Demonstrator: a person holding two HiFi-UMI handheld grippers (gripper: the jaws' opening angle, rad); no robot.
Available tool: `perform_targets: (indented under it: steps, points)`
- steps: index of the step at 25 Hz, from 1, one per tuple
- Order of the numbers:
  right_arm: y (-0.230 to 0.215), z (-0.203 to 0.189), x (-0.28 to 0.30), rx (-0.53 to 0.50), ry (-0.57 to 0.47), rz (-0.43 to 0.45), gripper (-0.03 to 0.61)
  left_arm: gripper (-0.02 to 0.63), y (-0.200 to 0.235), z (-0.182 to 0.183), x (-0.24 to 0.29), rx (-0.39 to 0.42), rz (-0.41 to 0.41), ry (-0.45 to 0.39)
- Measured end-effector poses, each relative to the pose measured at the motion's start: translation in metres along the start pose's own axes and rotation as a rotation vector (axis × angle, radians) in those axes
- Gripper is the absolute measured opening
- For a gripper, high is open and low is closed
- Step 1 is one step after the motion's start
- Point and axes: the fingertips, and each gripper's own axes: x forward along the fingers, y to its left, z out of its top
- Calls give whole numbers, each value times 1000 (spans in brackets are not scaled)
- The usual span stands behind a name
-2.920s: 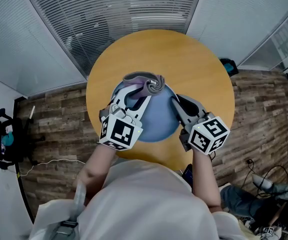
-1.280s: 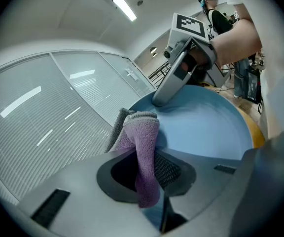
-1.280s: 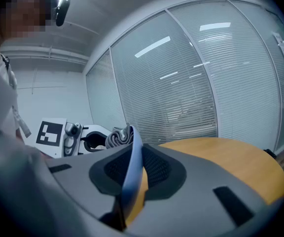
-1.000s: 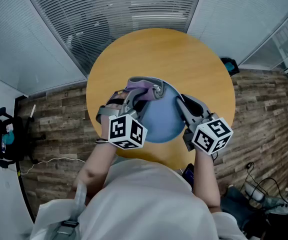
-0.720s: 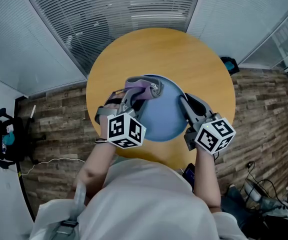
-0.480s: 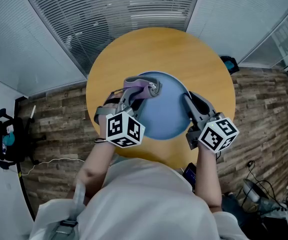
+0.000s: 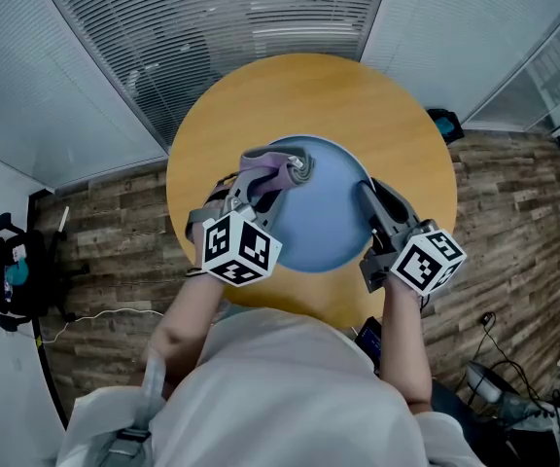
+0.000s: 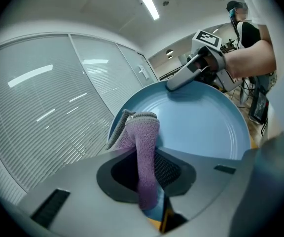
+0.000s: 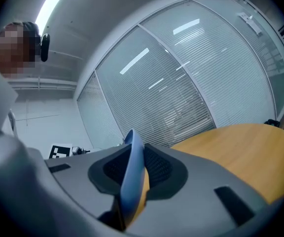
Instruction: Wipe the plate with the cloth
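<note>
Your right tool (image 9: 131, 184) is clamped on the blue plate (image 7: 324, 212) at its right rim, over the counter's (image 7: 309, 95) near half. The plate looks stiff, slick and probably breakable. Your left tool (image 8: 147, 181) pinches the limp cloth (image 8: 143, 142) at the plate's far-left rim.

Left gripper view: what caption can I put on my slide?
Left claw pinches a fuzzy purple cloth at the edge of a round light-blue plate; right claw grips its far rim.

I look down on a round wooden table (image 7: 309, 95) on a dark plank floor (image 7: 105, 232), with blind-covered glass partitions (image 7: 212, 27) behind it (a white cable (image 7: 95, 314) trails across the planks). A ceiling strip light (image 8: 149, 5) glows overhead.
</note>
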Motion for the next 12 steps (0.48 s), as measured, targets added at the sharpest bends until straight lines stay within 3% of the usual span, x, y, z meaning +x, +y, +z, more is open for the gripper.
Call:
perform_targets:
  steps: [12]
  points:
    - [5,-3,0,18,6,12,77,71,-12,22,2,3,-27,-44]
